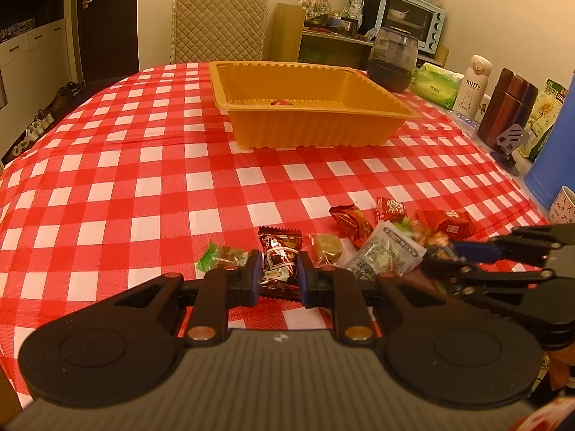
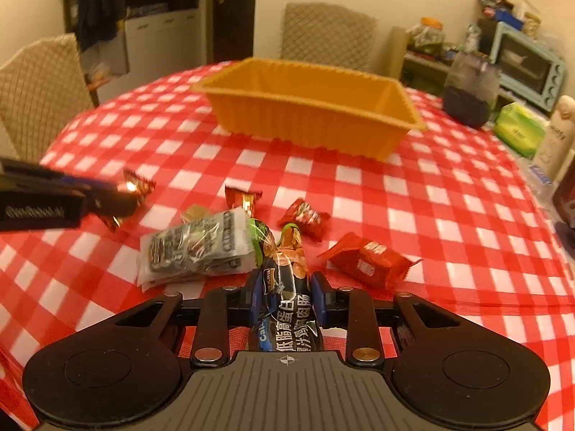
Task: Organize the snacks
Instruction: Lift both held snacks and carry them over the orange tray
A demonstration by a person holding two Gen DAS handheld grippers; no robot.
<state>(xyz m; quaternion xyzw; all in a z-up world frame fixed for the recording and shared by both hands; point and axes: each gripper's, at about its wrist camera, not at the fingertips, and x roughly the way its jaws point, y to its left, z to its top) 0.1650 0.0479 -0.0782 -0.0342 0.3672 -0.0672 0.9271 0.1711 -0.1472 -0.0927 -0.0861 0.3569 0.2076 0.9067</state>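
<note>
An orange tray [image 1: 305, 125] [image 2: 305, 122] stands far across the checked tablecloth, with one red item [image 1: 282, 102] lying in it. My left gripper [image 1: 279, 269] is shut on a brown candy packet [image 1: 278, 248] low over the cloth. To its right, my right gripper [image 2: 285, 287] is shut on a dark blue sausage packet [image 2: 284, 309]. Loose around them lie a grey foil packet [image 2: 194, 248], several red packets [image 2: 370, 262] [image 2: 305, 217], a tan candy [image 1: 327, 246] and a green-ended candy [image 1: 219, 255]. In the right wrist view the left gripper [image 2: 118, 197] enters from the left, with the brown packet at its tips.
Along the right edge stand a dark jar [image 1: 391, 61], a green tissue pack [image 1: 436, 86], a white bottle [image 1: 472, 86], a brown flask [image 1: 506, 107] and a blue container [image 1: 553, 151]. A padded chair [image 1: 219, 25] sits behind the tray. Bare cloth lies between snacks and tray.
</note>
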